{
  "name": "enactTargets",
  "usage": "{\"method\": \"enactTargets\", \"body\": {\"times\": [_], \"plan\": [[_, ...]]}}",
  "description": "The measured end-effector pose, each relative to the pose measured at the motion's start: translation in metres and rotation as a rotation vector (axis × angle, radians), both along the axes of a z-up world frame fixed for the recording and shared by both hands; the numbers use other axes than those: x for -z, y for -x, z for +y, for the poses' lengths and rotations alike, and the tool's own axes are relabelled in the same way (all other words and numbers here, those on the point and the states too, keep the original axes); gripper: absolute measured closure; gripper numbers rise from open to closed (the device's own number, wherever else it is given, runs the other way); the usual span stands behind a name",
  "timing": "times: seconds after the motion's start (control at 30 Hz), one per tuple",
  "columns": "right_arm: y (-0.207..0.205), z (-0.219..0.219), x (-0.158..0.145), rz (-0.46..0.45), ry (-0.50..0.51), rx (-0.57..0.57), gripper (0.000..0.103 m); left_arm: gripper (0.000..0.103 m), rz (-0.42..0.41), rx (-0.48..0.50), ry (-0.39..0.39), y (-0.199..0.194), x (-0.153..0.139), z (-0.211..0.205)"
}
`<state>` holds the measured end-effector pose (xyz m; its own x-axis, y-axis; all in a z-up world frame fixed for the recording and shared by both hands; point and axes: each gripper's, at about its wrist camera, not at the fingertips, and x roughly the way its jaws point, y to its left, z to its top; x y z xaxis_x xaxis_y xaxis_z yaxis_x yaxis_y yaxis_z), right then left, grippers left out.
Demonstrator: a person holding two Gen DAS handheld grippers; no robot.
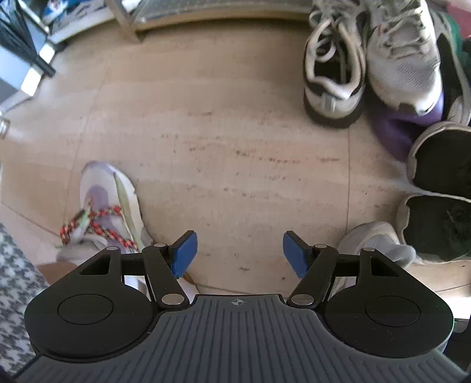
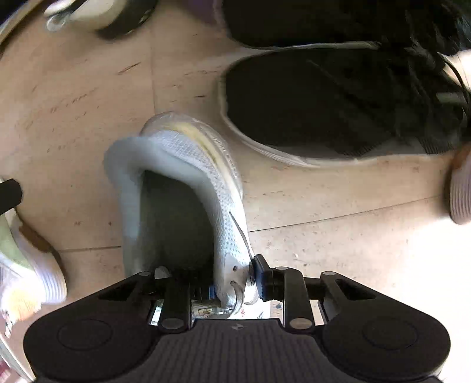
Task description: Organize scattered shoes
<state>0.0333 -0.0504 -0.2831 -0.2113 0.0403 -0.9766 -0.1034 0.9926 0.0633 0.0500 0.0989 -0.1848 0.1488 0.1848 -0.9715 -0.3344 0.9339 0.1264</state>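
My right gripper is shut on a white knit sneaker, one finger inside its opening and the other outside the side wall by the lace eyelets. The sneaker's heel points away from me, over the tan tiled floor. That same white sneaker shows at the lower right of the left wrist view. My left gripper is open above bare floor, nothing between its blue pads. A white and lavender sneaker with red braided laces lies just to its left.
Two black shoes with pale soles lie to the right. A grey-white sneaker pair sits at the upper right on purple fabric. A rack's base runs along the top. Houndstooth fabric is lower left.
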Motion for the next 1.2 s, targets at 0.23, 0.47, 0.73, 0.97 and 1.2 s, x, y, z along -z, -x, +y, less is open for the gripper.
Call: {"method": "enactTargets", "body": {"times": [0.23, 0.47, 0.73, 0.97, 1.2], "plan": [[-0.032, -0.024, -0.054, -0.066, -0.094, 0.003, 0.038, 0.026, -0.067, -0.029, 0.045, -0.008, -0.022, 0.002], [-0.063, -0.049, -0.107, -0.132, -0.187, 0.007, 0.024, 0.026, -0.353, 0.065, 0.214, -0.056, -0.074, -0.016], [-0.094, -0.101, -0.105, -0.160, -0.229, 0.214, 0.038, 0.024, -0.517, 0.274, 0.233, -0.169, -0.100, -0.057], [-0.107, -0.114, -0.104, -0.136, -0.306, 0.327, 0.037, 0.036, -0.378, 0.471, 0.119, -0.233, -0.058, -0.097], [-0.110, -0.108, -0.102, -0.124, -0.297, 0.314, 0.032, 0.077, -0.285, 0.585, -0.008, -0.234, -0.044, -0.119]]}}
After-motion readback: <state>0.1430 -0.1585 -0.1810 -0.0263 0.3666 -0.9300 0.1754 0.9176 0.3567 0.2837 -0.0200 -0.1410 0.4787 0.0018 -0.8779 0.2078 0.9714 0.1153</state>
